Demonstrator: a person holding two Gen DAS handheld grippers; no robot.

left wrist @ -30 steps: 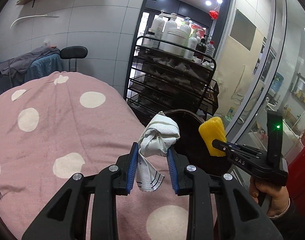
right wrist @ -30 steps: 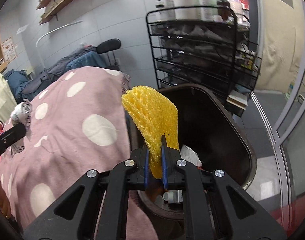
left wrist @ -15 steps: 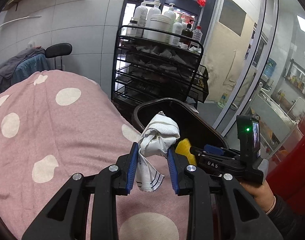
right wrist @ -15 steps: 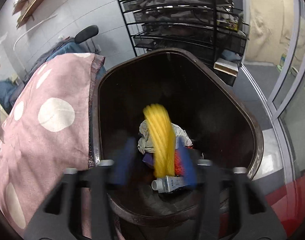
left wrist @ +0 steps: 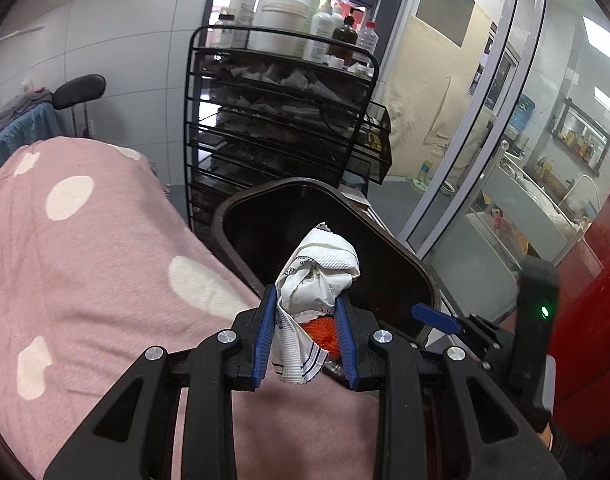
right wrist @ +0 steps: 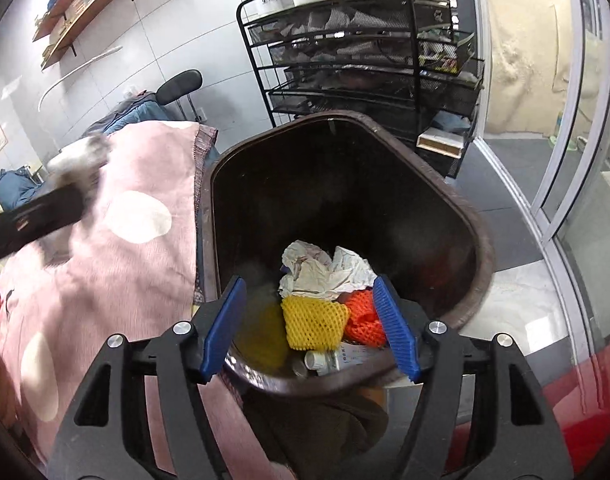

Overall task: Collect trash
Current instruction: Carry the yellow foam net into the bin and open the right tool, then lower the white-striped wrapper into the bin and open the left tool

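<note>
My left gripper (left wrist: 305, 338) is shut on a crumpled white wrapper (left wrist: 317, 276), held at the near edge of the dark brown bin (left wrist: 389, 240). In the right wrist view that gripper and wrapper (right wrist: 81, 160) show as a blur on the left. My right gripper (right wrist: 311, 320) hangs over the bin's (right wrist: 457, 208) near rim. Its jaws are opening and the pads touch nothing. Between them, down in the bin, lies the yellow foam net (right wrist: 313, 322). It rests beside an orange net (right wrist: 363, 320), crumpled white paper (right wrist: 325, 268) and a small bottle (right wrist: 325, 360).
A pink blanket with white dots (left wrist: 85, 264) covers the surface left of the bin. Behind the bin stands a black wire rack (left wrist: 281, 120) with bottles on top. Glass doors (left wrist: 485, 140) rise on the right, and a red surface (left wrist: 593, 320) is at the far right.
The right gripper opened over the bin and the yellow net dropped out of it into the bin. The left gripper carried the wrapper rightward to the bin's edge.
</note>
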